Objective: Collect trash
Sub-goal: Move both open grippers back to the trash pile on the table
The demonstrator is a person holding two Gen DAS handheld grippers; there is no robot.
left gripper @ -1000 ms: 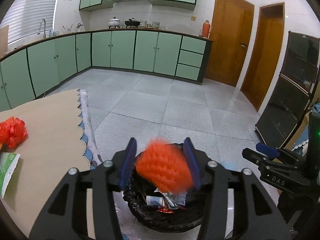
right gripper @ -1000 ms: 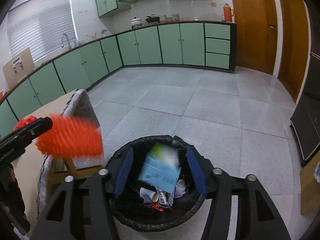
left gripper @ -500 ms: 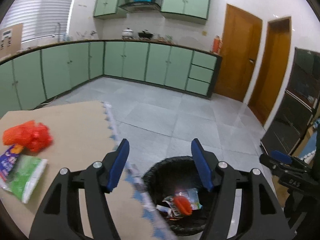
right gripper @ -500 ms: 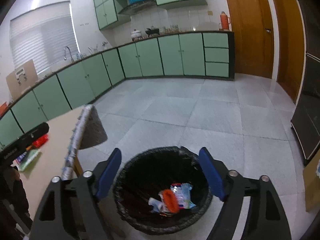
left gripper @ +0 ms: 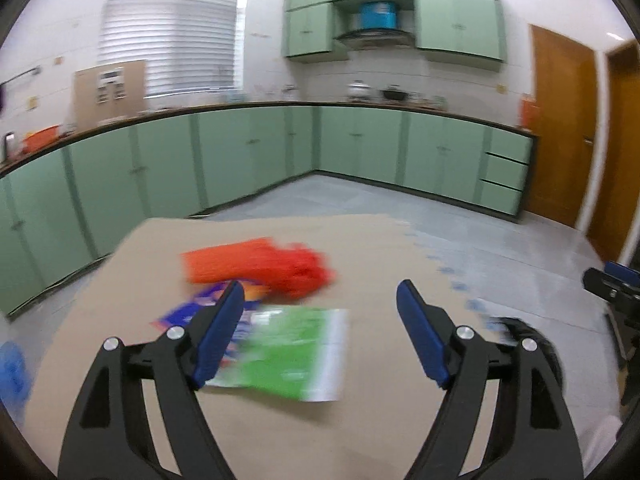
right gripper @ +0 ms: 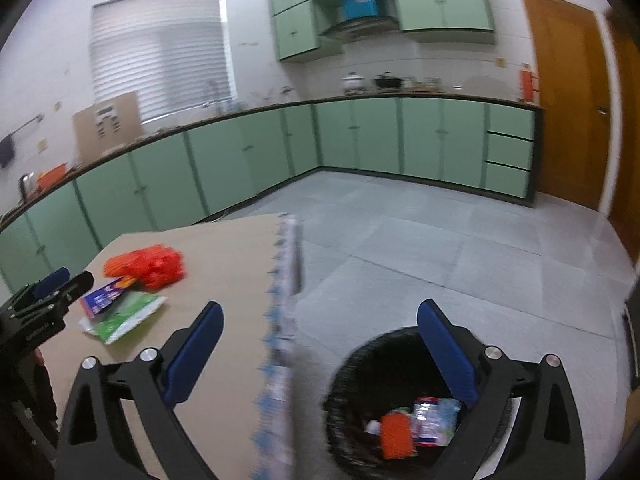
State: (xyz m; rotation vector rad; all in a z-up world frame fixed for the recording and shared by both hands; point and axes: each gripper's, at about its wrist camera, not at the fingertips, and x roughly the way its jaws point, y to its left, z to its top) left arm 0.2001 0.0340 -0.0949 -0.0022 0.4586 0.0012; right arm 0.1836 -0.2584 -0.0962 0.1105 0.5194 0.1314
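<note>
Three pieces of trash are left on the table (left gripper: 120, 420): a green wrapper (left gripper: 288, 354) just ahead of the left claw (left gripper: 320, 332), a purple packet (left gripper: 192, 312) partly hidden behind that claw's left finger, and a red net (left gripper: 260, 266) beyond both, touching them. The bin (right gripper: 360, 380) is seen below the right claw (right gripper: 320, 352), beside the table's edge, with an orange piece (right gripper: 396, 434) and other wrappers already in it. Both claws are released and their jaws are opening, with nothing between them. The next pickup is judged to be the wrapper, as it is nearest. It lies flat, so the left claw is best tilted down and one finger slid under its near edge before it is clenched; the packet beneath could be dragged along. The net, being bulky, is more easily pinched by the right claw.
</note>
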